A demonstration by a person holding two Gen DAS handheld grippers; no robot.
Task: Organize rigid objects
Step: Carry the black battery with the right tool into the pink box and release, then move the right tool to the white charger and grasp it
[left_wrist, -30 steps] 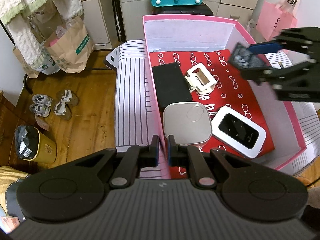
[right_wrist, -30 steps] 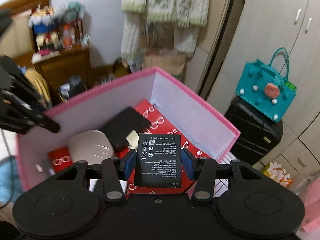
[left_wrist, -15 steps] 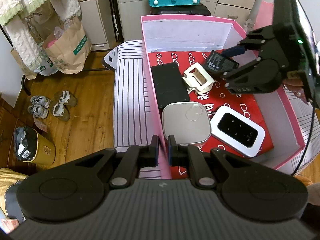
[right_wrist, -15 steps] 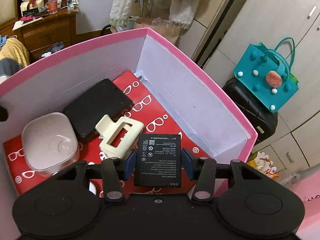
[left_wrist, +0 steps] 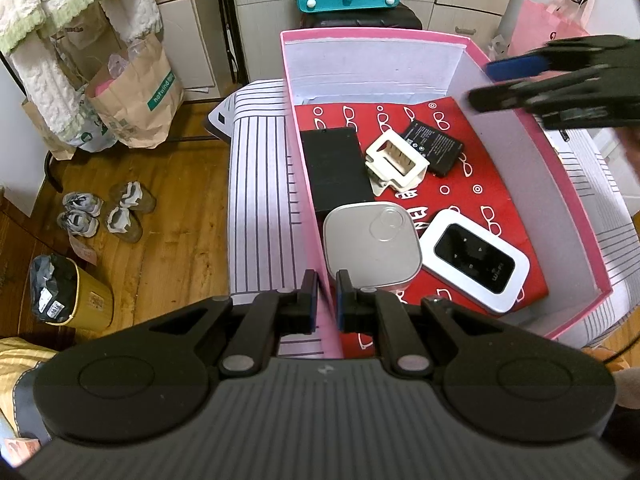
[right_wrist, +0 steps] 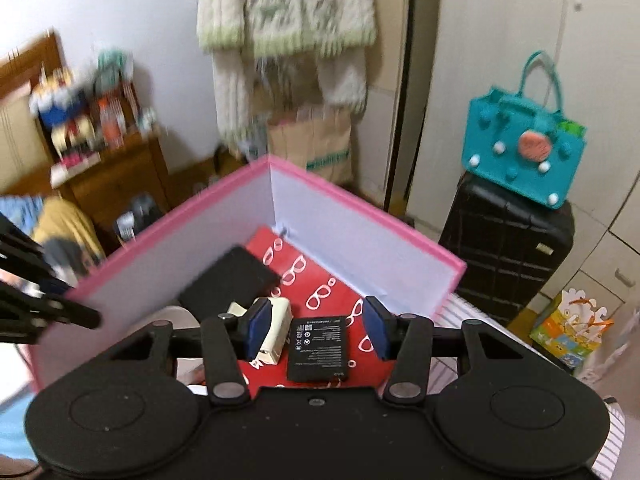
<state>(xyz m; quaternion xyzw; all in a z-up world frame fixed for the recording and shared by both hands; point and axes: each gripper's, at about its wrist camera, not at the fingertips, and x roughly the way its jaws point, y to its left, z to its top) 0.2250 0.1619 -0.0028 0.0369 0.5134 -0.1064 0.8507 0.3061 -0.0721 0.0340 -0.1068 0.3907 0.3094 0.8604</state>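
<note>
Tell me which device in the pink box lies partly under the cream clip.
The black battery: its near corner is tucked under the cream clip. The others lie clear of it.

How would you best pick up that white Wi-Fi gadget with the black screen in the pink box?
Probably from above, jaws across its two long edges. The white Wi-Fi gadget lies flat on the red lining, so only its sides offer purchase. One long edge sits close to the silver square case, so a finger must slip between them, inside the pink box.
</note>
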